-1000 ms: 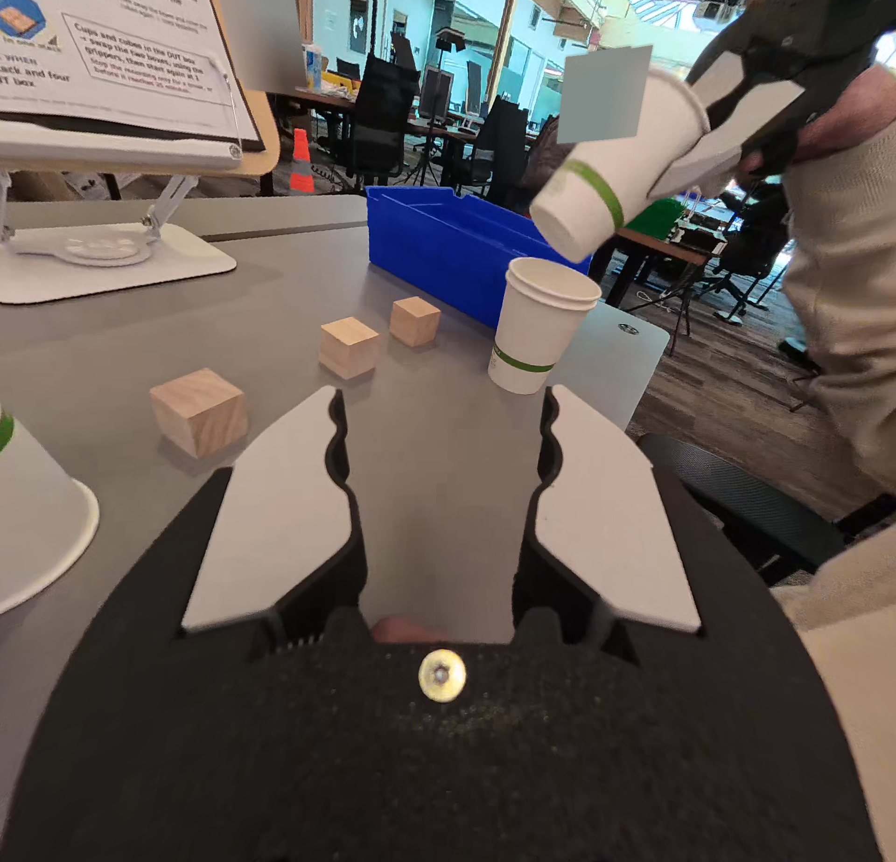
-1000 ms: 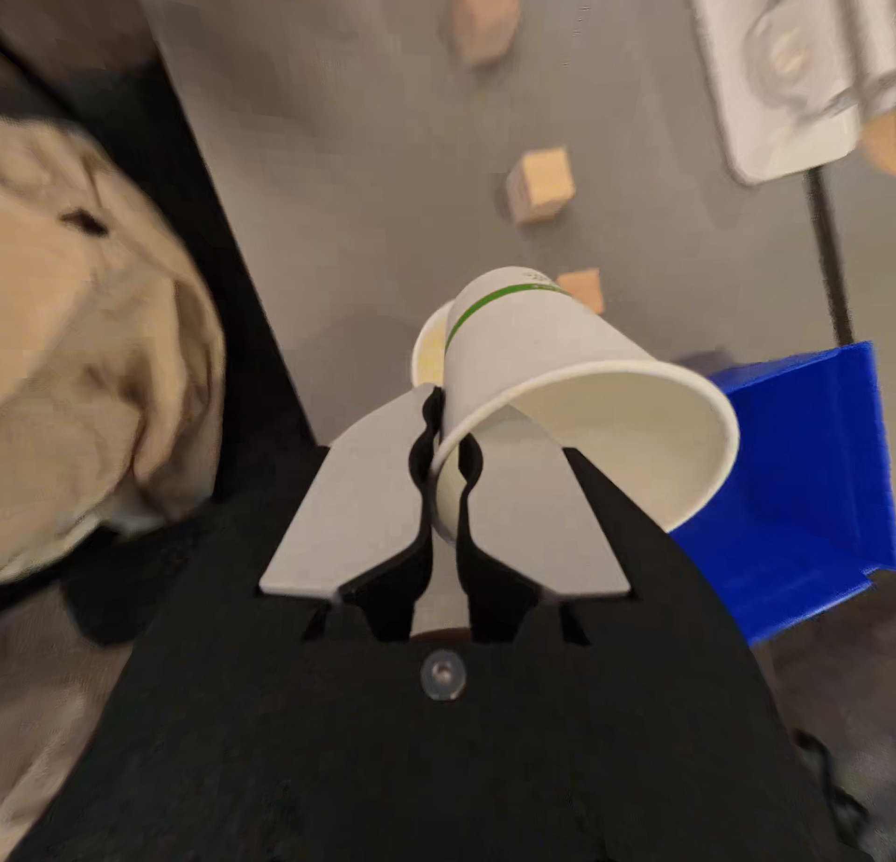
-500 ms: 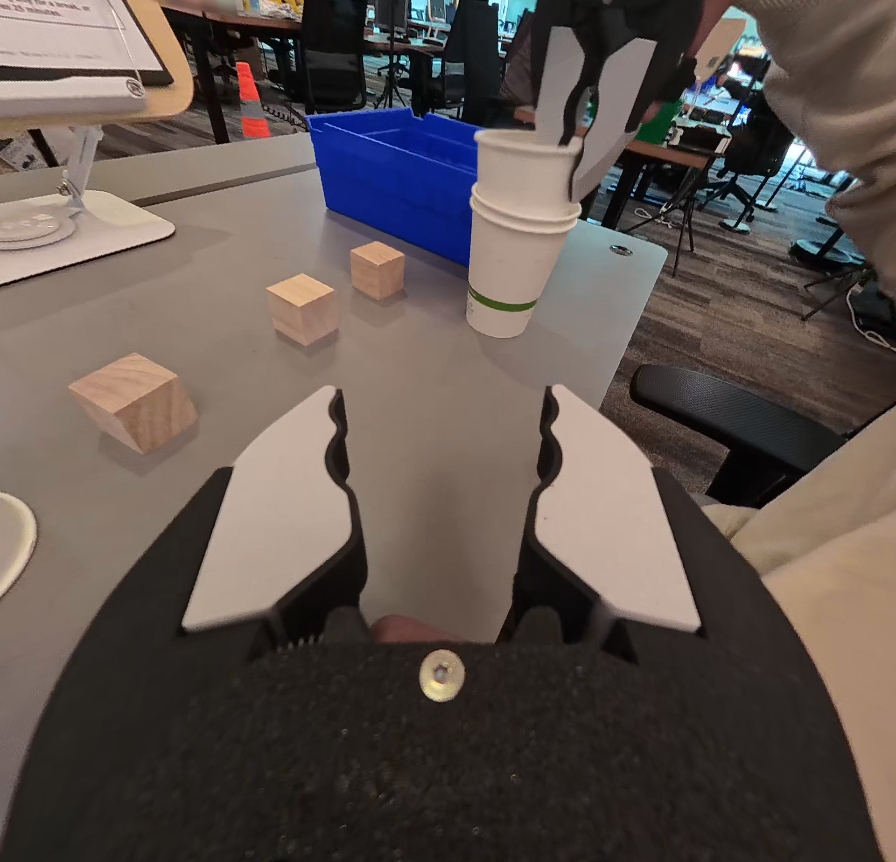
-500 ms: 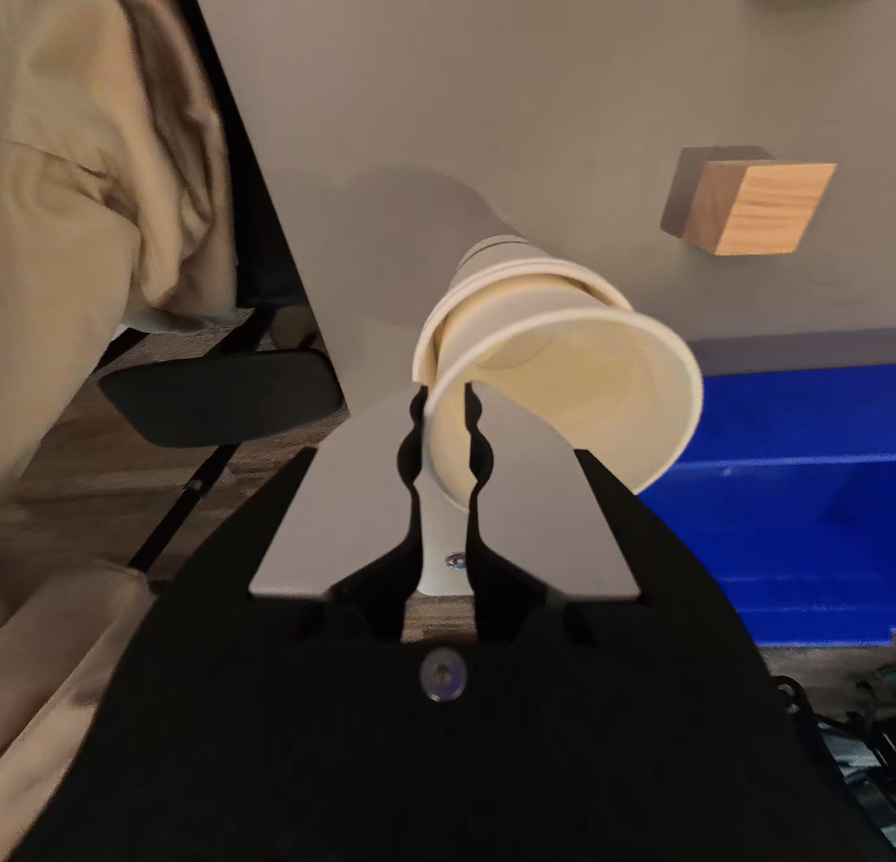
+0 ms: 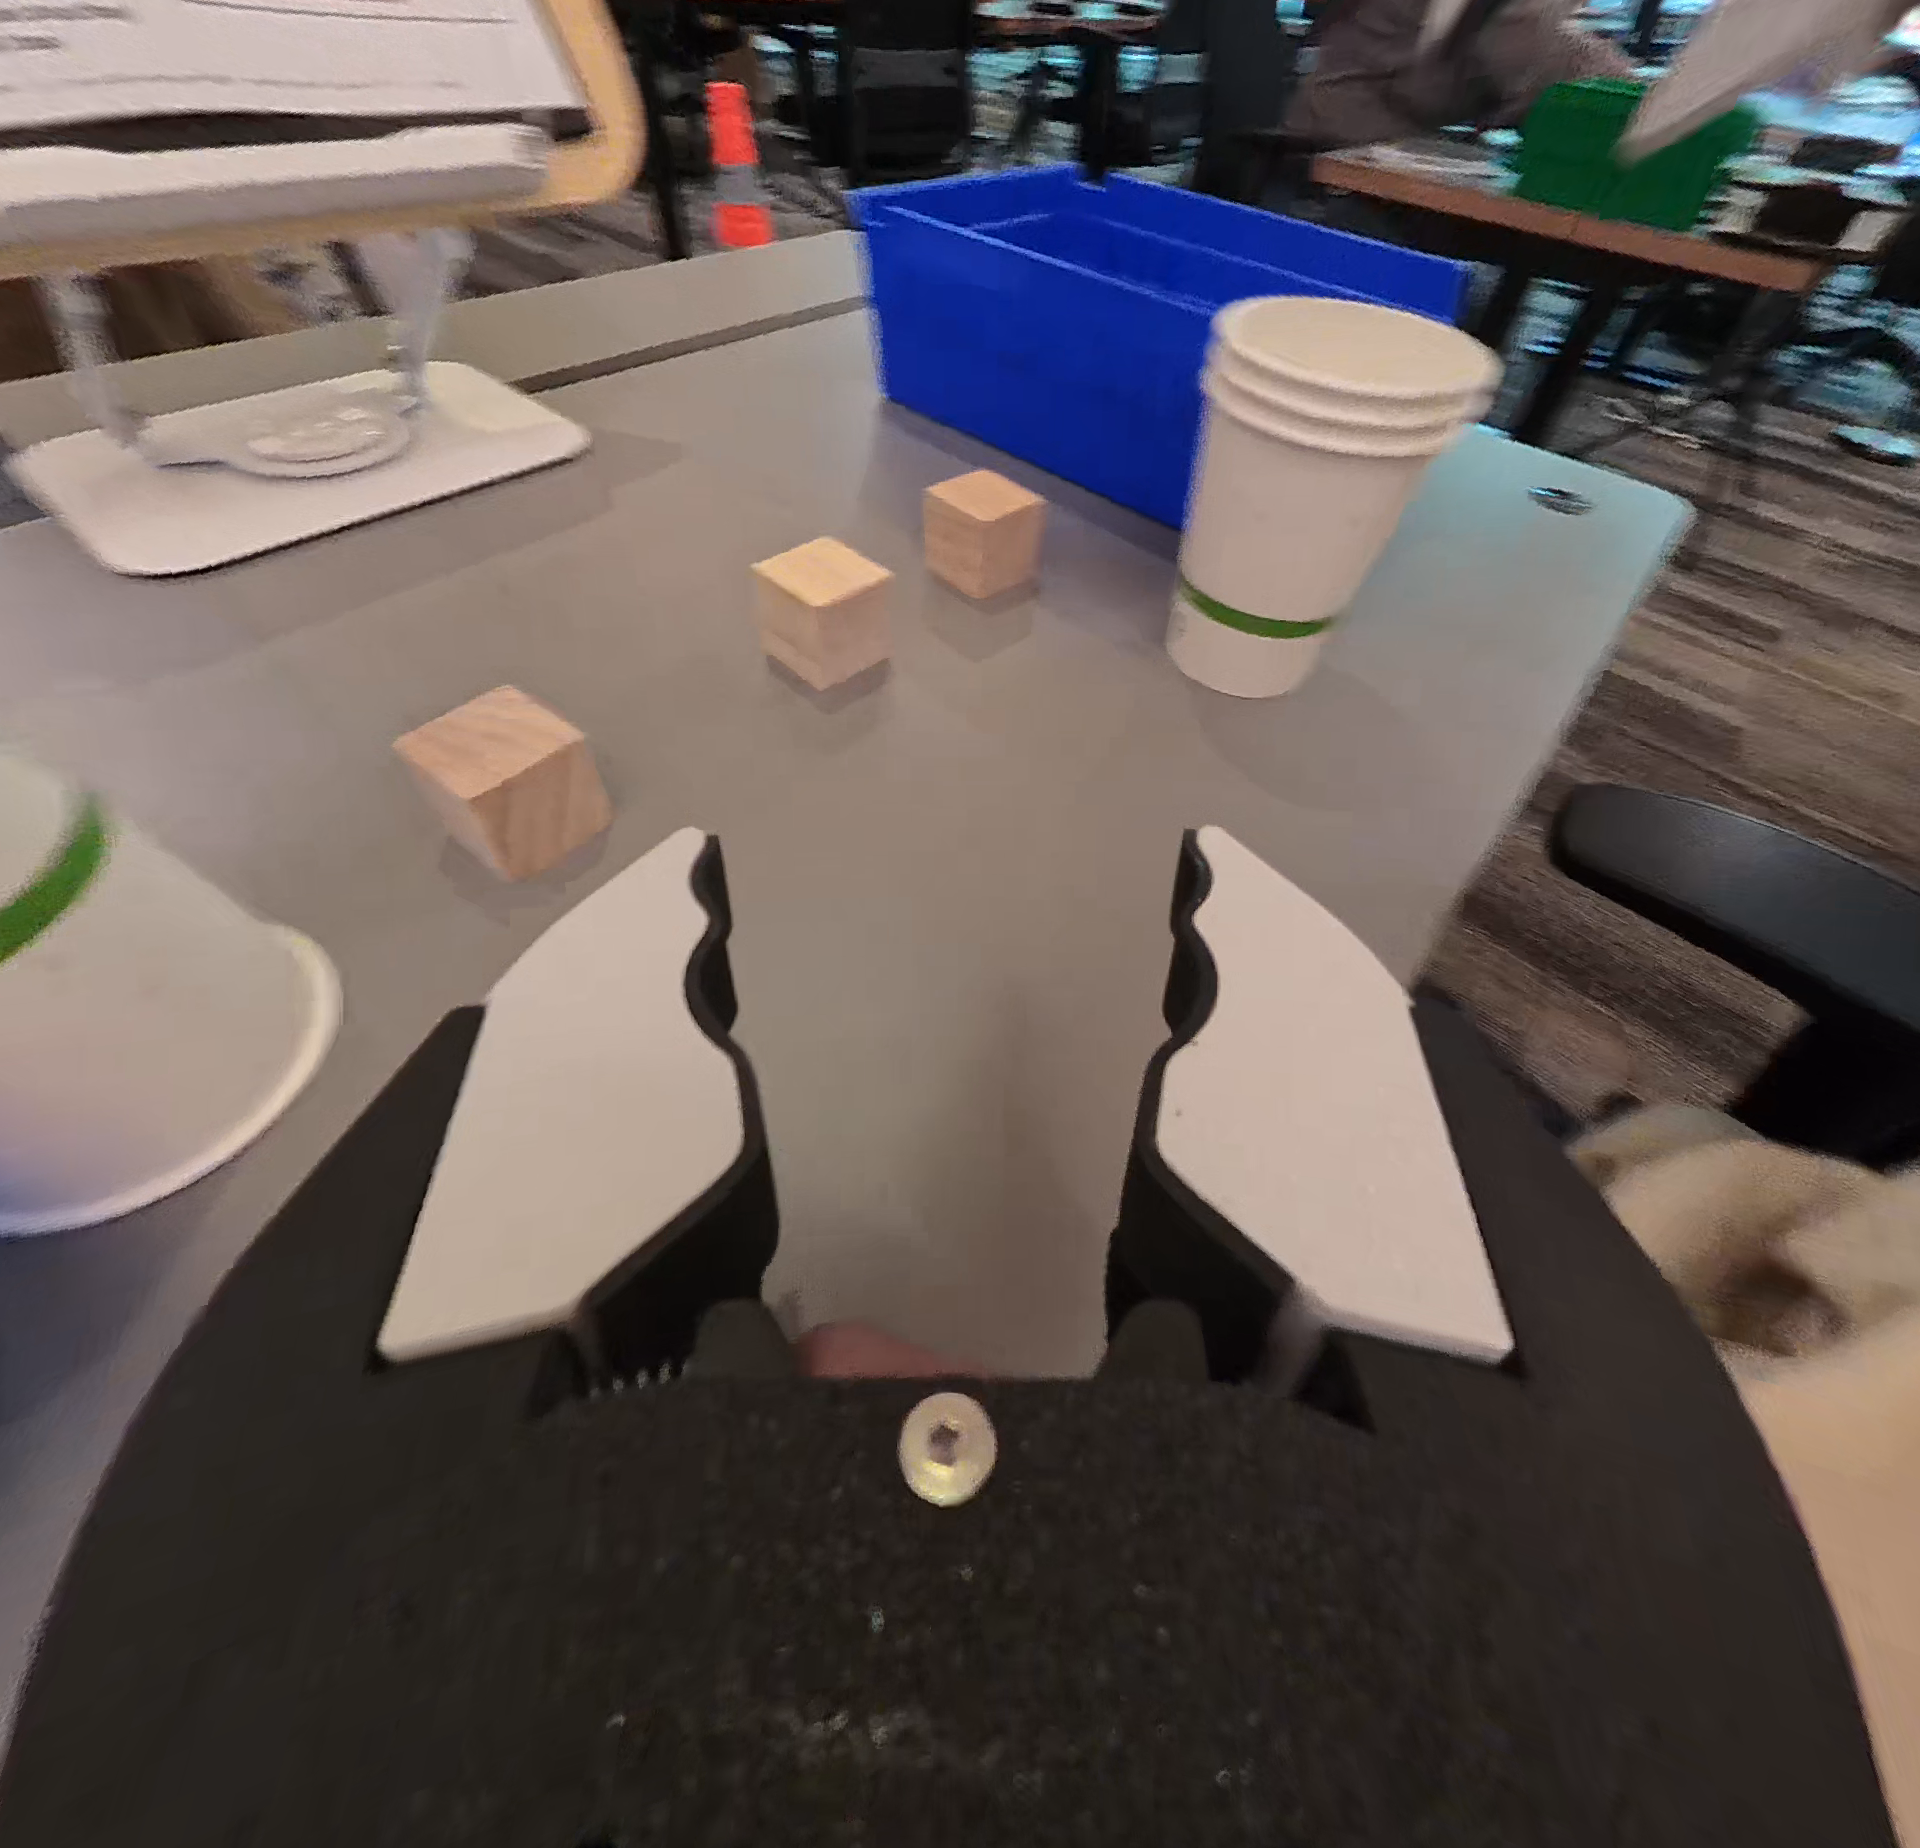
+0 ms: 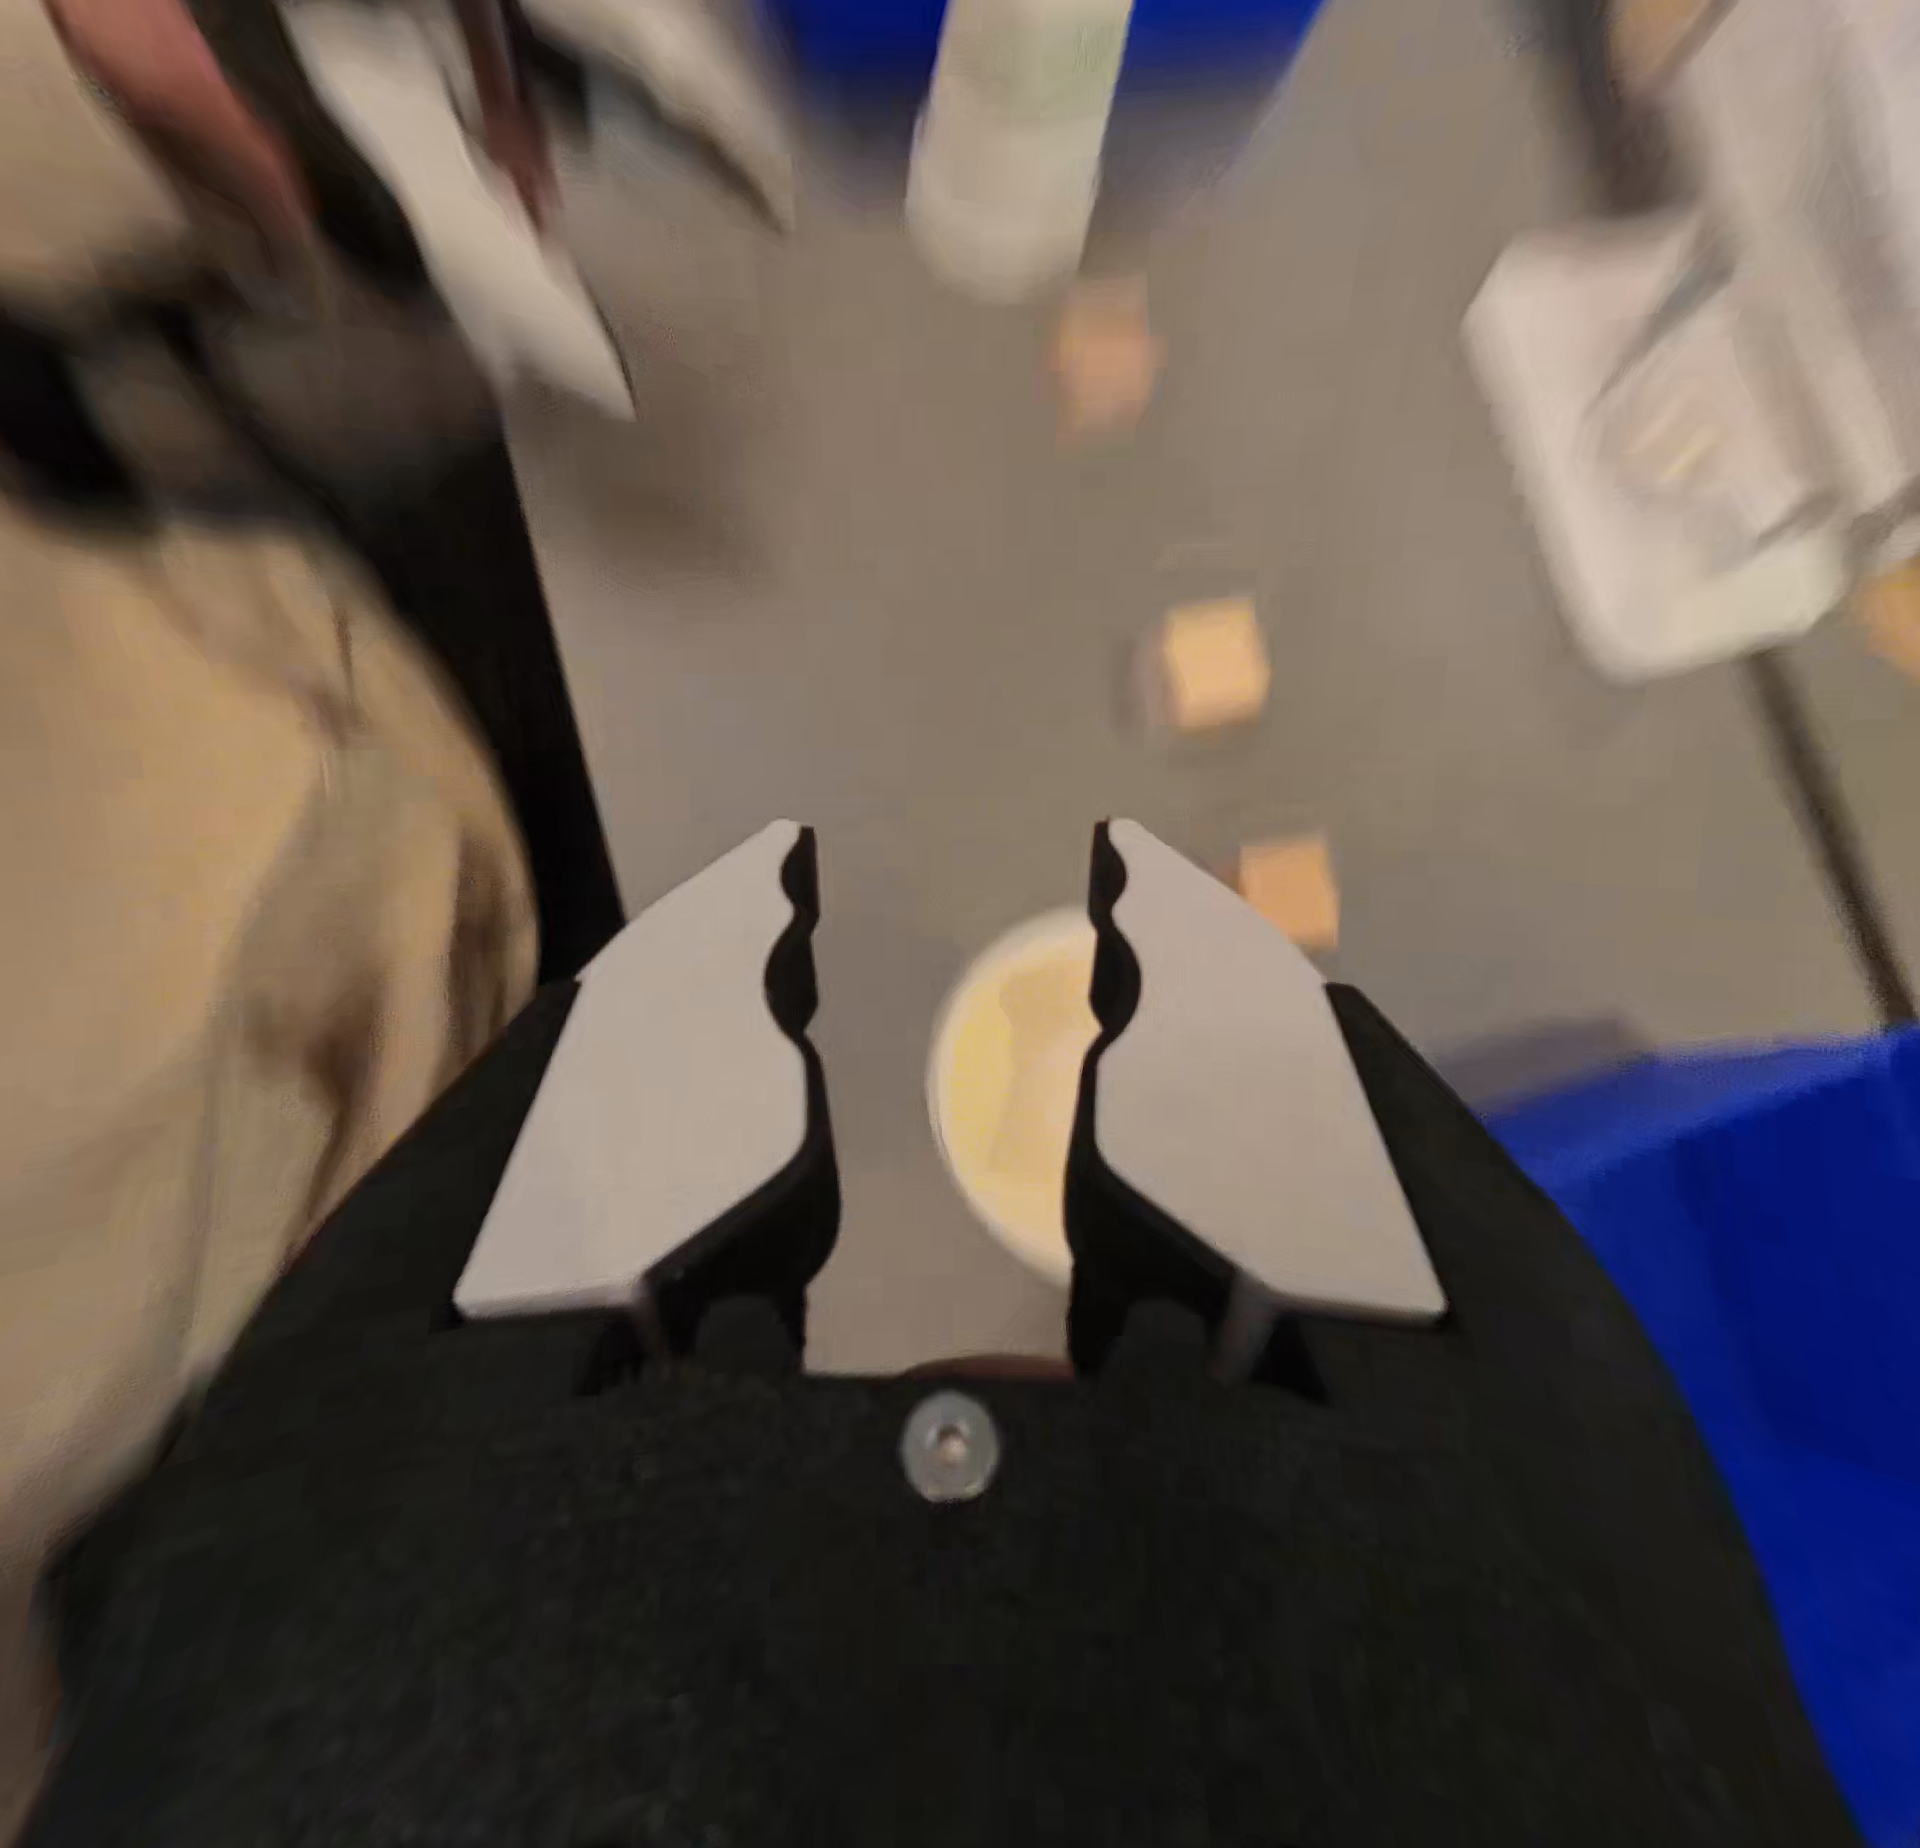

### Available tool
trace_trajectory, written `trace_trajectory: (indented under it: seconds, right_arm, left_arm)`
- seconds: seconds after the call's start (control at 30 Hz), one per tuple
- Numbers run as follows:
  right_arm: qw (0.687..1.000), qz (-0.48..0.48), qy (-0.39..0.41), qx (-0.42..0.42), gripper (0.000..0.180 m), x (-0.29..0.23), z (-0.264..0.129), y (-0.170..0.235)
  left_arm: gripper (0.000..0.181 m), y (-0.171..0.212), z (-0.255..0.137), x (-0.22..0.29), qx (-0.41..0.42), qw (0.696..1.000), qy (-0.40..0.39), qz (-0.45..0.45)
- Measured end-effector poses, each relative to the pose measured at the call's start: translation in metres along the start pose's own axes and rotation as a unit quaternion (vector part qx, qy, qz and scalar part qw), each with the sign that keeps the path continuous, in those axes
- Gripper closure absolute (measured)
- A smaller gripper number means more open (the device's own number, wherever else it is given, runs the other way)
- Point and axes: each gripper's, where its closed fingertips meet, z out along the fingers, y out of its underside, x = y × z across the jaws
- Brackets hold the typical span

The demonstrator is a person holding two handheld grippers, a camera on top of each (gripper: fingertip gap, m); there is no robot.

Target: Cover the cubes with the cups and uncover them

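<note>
On a grey worktop (image 5: 987, 863) three bare wooden cubes sit in a loose diagonal row: a near cube (image 5: 504, 780), a middle cube (image 5: 824, 609) and a far cube (image 5: 982, 531), each apart from the others. To their right a stack of white paper cups (image 5: 1320, 489) stands upright with its mouth up, showing three or four nested rims and a green band near its base. One more white cup (image 5: 125, 1029) stands upside down at the left edge of the left wrist view, rim on the worktop; whether a cube is under it cannot be seen. Behind the cubes and stack sits one blue bin (image 5: 1143, 302). A white stand base (image 5: 312, 468) carrying a tilted board with papers (image 5: 270, 63) occupies the far left.

The left tongs (image 5: 951, 853) hover low over the worktop, spread wide and holding nothing.

The right wrist view is heavily blurred. It looks down from above: the right tongs (image 6: 954, 848) are parted and empty, and the open mouth of the cup stack (image 6: 1013, 1081) lies just below them, partly hidden by the right finger. This view shows the inside of the top cup, which the left view does not, along with the three cubes as blurred tan squares and the left tongs at upper left. The left view alone shows the stack's rims and green band. A beige sleeve (image 6: 208, 811) fills the left side.
</note>
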Motion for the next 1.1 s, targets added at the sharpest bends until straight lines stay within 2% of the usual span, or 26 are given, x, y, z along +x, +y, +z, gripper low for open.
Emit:
trace_trajectory:
  seconds: [0.03, 0.07, 0.1, 0.13, 0.2, 0.37, 0.5, 0.67, 0.87, 0.93, 1.0, 1.1]
  right_arm:
    - [0.994, 0.025, 0.025, 0.107, 0.127, -0.006, -0.001, -0.023]
    - [0.978, 0.058, 0.039, 0.198, 0.129, -0.016, -0.001, -0.038]
    - [0.957, 0.089, 0.05, 0.271, 0.122, -0.025, 0.003, -0.046]
    - [0.94, 0.109, 0.059, 0.318, 0.119, -0.037, 0.01, -0.047]
    - [0.923, 0.13, 0.069, 0.357, 0.122, -0.061, 0.036, -0.04]
    - [0.929, 0.098, 0.095, 0.344, 0.123, -0.104, 0.094, -0.016]
    - [0.934, 0.13, 0.04, 0.331, 0.125, -0.12, 0.113, -0.005]
    - [0.929, 0.163, 0.022, 0.331, 0.127, -0.114, 0.109, 0.003]
    - [0.927, 0.183, -0.002, 0.326, 0.128, -0.114, 0.112, 0.007]
    - [0.928, 0.183, -0.007, 0.324, 0.128, -0.115, 0.114, 0.008]
    - [0.929, 0.185, -0.012, 0.319, 0.129, -0.116, 0.116, 0.008]
    - [0.931, 0.188, -0.01, 0.314, 0.13, -0.115, 0.119, 0.011]
  left_arm:
    - [0.099, -0.002, -0.002, -0.012, 0.006, 0.999, -0.035, -0.002]
    - [0.099, -0.004, -0.005, -0.023, 0.014, 0.998, -0.068, -0.002]
    - [0.1, -0.005, -0.008, -0.034, 0.017, 0.995, -0.102, -0.005]
    - [0.1, -0.005, -0.012, -0.045, 0.016, 0.991, -0.135, -0.009]
    - [0.101, 0.003, -0.021, -0.068, 0.002, 0.979, -0.206, -0.016]
    - [0.098, 0.019, -0.029, -0.117, -0.05, 0.947, -0.315, -0.028]
    - [0.093, 0.015, -0.013, -0.155, -0.063, 0.928, -0.361, -0.058]
    - [0.085, 0.031, 0.015, -0.186, -0.1, 0.914, -0.379, -0.107]
    - [0.084, 0.025, 0.025, -0.216, -0.093, 0.895, -0.42, -0.119]
    - [0.084, 0.018, 0.028, -0.227, -0.091, 0.89, -0.433, -0.108]
    - [0.094, 0.013, 0.03, -0.236, -0.085, 0.89, -0.433, -0.112]
    - [0.097, 0.012, 0.034, -0.236, -0.088, 0.898, -0.411, -0.133]
